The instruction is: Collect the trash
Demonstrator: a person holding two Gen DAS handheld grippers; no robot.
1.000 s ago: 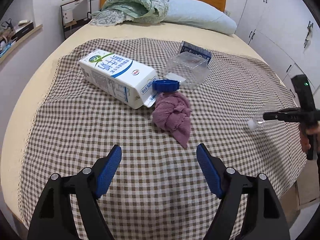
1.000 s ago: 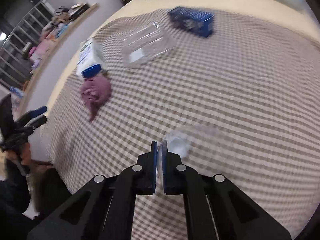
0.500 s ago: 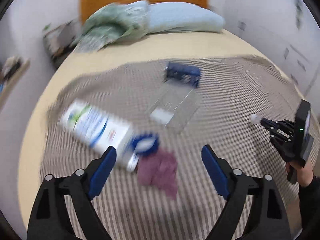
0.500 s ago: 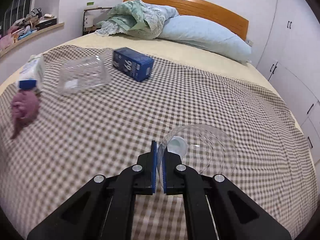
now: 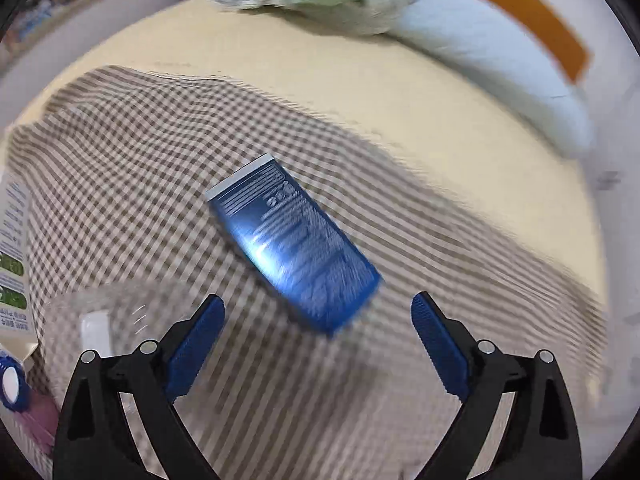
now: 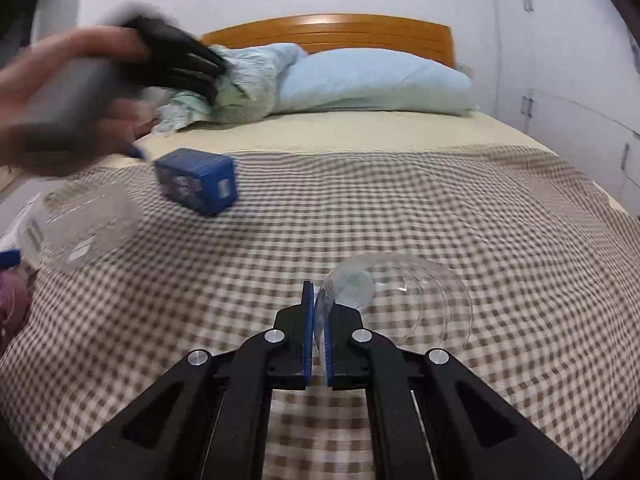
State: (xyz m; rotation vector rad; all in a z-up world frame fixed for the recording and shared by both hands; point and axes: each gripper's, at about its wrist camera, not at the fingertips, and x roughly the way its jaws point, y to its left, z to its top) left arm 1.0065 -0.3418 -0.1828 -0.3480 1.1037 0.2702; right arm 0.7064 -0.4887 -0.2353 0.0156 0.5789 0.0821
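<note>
A blue carton box (image 5: 296,248) lies on the checked cloth (image 5: 120,184). My left gripper (image 5: 318,322) is open just above and in front of it, with the box's near end between the fingers. The box also shows in the right wrist view (image 6: 198,186), with the left gripper (image 6: 136,76) blurred above it. My right gripper (image 6: 316,320) is shut on the rim of a clear plastic cup (image 6: 400,300), held above the cloth. A clear plastic tray (image 5: 96,320) and a white milk carton (image 5: 14,264) lie at the left.
A purple rag (image 6: 14,308) lies at the far left by the milk carton's blue cap (image 5: 12,384). A pale blue pillow (image 6: 372,80) and a green crumpled blanket (image 6: 240,84) sit at the wooden headboard (image 6: 328,32). White cupboards (image 6: 580,80) stand right.
My left gripper has swung from the rag and milk carton forward to the blue box, still open. My right gripper has turned toward the headboard, still holding the cup.
</note>
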